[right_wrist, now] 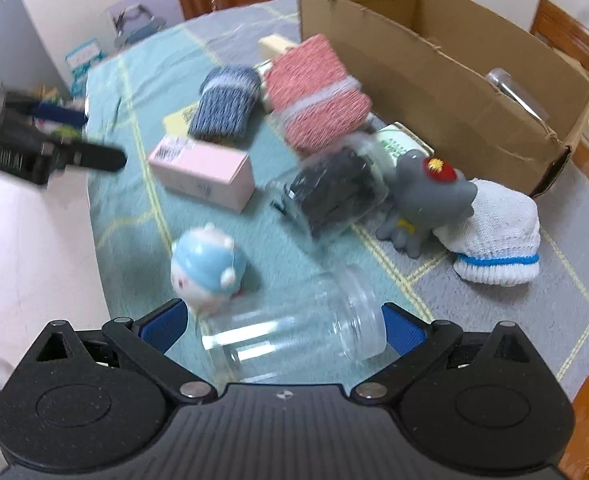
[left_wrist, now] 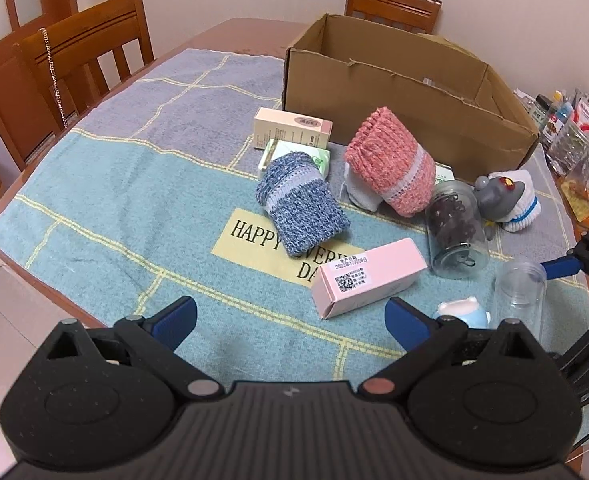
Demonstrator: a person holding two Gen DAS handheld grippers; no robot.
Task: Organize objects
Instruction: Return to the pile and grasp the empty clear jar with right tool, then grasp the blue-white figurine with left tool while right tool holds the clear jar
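Note:
My right gripper [right_wrist: 284, 326] is open, and a clear empty jar [right_wrist: 294, 336] lies on its side between the blue fingers [right_wrist: 402, 330], low over the cloth. Just left of it stands a blue-and-white figurine [right_wrist: 208, 266]. My left gripper [left_wrist: 290, 320] hovers open and empty short of a pink box [left_wrist: 368, 276]. Beyond lie a blue knitted sock [left_wrist: 300, 204], a pink knitted sock [left_wrist: 390, 160], a jar of dark pieces [left_wrist: 456, 232], a grey toy [left_wrist: 494, 196] and a white sock [left_wrist: 520, 200]. The cardboard box [left_wrist: 394, 92] stands open behind them.
A checked towel [left_wrist: 134, 200] covers the wooden table; its edge runs close below both grippers. Two small cartons [left_wrist: 290, 128] lie by the box's near wall. Bottles and jars [left_wrist: 574, 128] crowd the right end. Wooden chairs [left_wrist: 86, 52] stand at the left and far sides.

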